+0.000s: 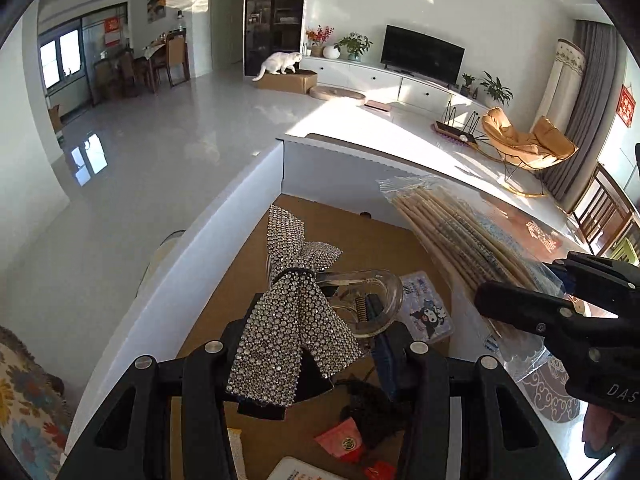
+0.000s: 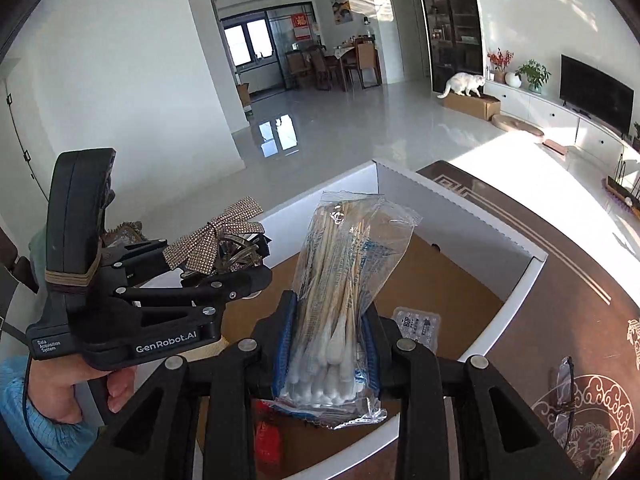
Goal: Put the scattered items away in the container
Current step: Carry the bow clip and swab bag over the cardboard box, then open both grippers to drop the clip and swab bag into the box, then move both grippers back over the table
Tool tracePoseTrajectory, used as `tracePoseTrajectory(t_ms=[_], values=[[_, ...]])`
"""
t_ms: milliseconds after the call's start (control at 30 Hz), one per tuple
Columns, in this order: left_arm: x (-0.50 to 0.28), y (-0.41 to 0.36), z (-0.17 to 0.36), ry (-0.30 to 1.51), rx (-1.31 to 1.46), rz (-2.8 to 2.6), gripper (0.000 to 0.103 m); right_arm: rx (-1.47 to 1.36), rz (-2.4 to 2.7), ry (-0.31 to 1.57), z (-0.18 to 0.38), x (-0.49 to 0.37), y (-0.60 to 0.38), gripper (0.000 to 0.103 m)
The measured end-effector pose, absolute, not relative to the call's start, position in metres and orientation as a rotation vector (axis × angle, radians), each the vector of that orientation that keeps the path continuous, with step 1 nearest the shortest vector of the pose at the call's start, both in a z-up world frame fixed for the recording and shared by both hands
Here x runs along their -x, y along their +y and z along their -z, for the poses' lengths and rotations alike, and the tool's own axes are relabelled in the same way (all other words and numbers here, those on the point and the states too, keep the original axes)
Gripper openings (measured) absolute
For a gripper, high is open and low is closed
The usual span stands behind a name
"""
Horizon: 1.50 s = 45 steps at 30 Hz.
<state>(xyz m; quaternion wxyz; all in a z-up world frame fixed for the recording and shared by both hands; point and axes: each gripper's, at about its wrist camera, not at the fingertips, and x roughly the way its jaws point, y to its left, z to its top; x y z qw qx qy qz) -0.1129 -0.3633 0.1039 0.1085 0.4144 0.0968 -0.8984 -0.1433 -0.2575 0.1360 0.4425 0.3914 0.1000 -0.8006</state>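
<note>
at nine o'clock the left gripper [image 2: 224, 268] clamps a rhinestone-covered bow hair clip with a clear plastic claw [image 1: 296, 304]. at three o'clock the right gripper [image 2: 326, 344] pinches a clear plastic bag of wooden cotton swabs [image 2: 340, 280]. both hang over the white-walled, brown-floored cardboard box [image 2: 460, 208], so this looks like the drop step: next, lower and let go.

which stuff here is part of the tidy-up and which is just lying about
Job:
rhinestone bow hair clip, in left tool
cotton swab pack, in right tool
white box

Lying about:
glasses
cat
TV
rocking chair
</note>
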Motion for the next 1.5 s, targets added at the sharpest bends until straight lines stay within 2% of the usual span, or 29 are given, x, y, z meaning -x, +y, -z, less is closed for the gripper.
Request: tracePoseTrajectory(t_ms=[267,300,367,400,467,500,533,1233,1367,1500], values=[[0.121,-0.381,-0.041,0.318,-1.380,2.488,0.048,-1.131,1.915,0.362,-0.065,0.173,-0.297,0.031],[0.123,-0.382,-0.038,0.335,-1.399,2.475,0.048,-1.142,1.904,0.369,-0.060,0.175,-0.300,0.034],[0.125,-0.381,-0.037,0.327,-1.403,2.450,0.049,-1.184,1.886,0.387,-0.051,0.177,-0.305,0.053],[0.125,-0.378,-0.037,0.299,-1.410,2.428,0.050,-1.197,1.884,0.394,-0.048,0.178,-0.305,0.069],[0.125,-0.374,-0.035,0.260,-1.433,2.401,0.061,-1.192,1.886,0.406,-0.048,0.178,-0.304,0.069],[0.125,-0.372,-0.034,0.240,-1.438,2.386,0.072,-1.186,1.887,0.409,-0.050,0.176,-0.302,0.069],[0.124,-0.372,-0.034,0.220,-1.437,2.376,0.077,-1.182,1.890,0.409,-0.051,0.176,-0.301,0.069],[0.094,-0.371,-0.060,0.292,-1.365,2.398,0.077,-1.146,1.928,0.393,-0.082,0.158,-0.283,0.069],[0.068,-0.341,-0.091,0.271,-1.233,2.486,0.077,-1.055,2.032,0.329,-0.098,0.131,-0.234,0.069],[0.039,-0.276,-0.122,0.205,-1.125,2.647,0.077,-0.957,2.212,0.238,-0.094,0.088,-0.141,0.069]])
